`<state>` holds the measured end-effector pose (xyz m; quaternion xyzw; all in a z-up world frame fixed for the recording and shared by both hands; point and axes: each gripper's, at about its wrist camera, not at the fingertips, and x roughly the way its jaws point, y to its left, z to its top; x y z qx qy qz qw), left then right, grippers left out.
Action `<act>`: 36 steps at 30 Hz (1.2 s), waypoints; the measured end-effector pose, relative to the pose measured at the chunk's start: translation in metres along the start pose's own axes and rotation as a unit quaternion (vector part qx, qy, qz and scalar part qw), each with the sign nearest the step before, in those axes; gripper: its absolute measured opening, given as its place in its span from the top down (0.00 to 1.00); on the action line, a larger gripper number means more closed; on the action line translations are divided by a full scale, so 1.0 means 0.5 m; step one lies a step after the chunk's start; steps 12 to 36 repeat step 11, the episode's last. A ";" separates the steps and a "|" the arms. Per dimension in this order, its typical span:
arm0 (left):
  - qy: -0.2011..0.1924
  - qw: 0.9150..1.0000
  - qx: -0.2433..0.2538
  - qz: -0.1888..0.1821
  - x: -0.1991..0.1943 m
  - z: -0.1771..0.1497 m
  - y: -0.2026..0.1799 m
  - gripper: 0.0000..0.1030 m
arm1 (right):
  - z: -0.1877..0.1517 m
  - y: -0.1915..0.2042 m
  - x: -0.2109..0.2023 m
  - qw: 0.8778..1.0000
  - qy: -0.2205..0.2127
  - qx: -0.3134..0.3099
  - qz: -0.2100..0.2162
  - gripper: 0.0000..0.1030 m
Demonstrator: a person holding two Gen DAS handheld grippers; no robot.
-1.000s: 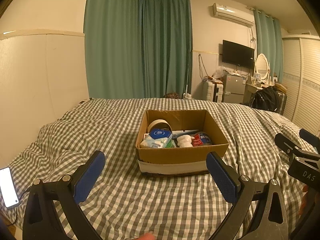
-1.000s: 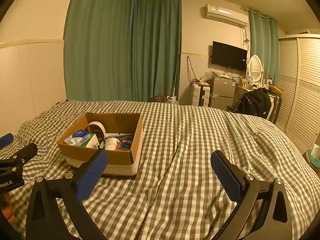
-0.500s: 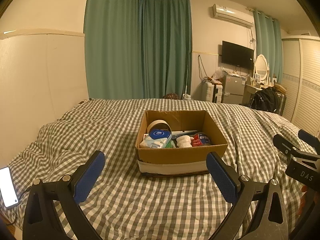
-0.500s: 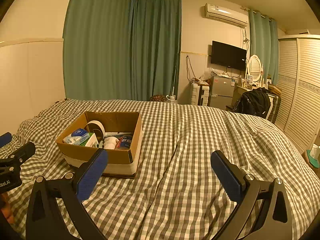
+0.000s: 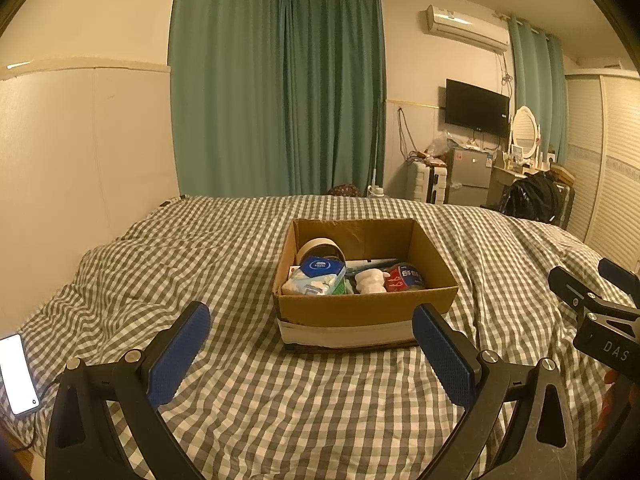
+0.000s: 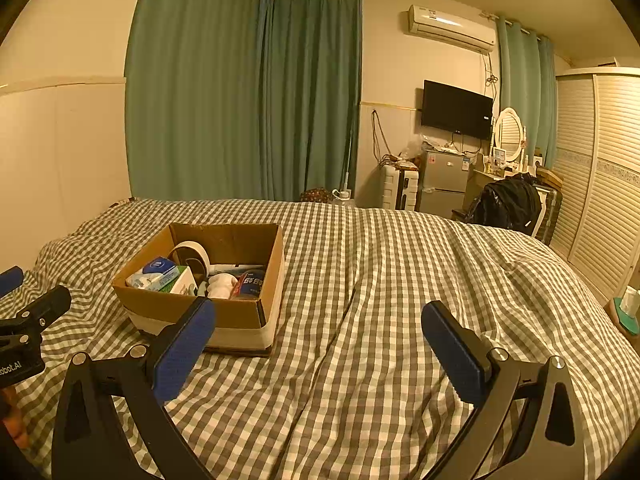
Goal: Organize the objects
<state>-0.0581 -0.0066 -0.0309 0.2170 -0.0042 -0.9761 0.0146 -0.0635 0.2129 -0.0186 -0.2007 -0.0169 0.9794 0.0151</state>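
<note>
Open brown cardboard box [image 5: 366,306], white band along its base, sits on the checked quilt [image 5: 224,264] at 12 o'clock of the left gripper [image 5: 312,354]. Tape roll [image 5: 320,246], tissue pack [image 5: 314,280], red can [image 5: 404,278] inside. Left gripper and right gripper [image 6: 320,352] both spread wide, holding nothing.

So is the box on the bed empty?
No, the cardboard box holds a tape roll, a blue-topped pack and a red can.

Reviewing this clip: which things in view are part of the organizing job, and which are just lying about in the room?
Job:
cardboard box on the bed
tape roll
blue-topped tissue pack
white figurine
red can
left claw and right claw, both open and empty

Lying about:
lit phone
black backpack
television
small fridge
</note>
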 end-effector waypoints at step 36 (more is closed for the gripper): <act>0.005 1.000 -0.002 0.001 0.001 -0.003 0.001 0.00 | -0.002 0.005 0.003 1.000 0.002 0.005 -0.001 0.00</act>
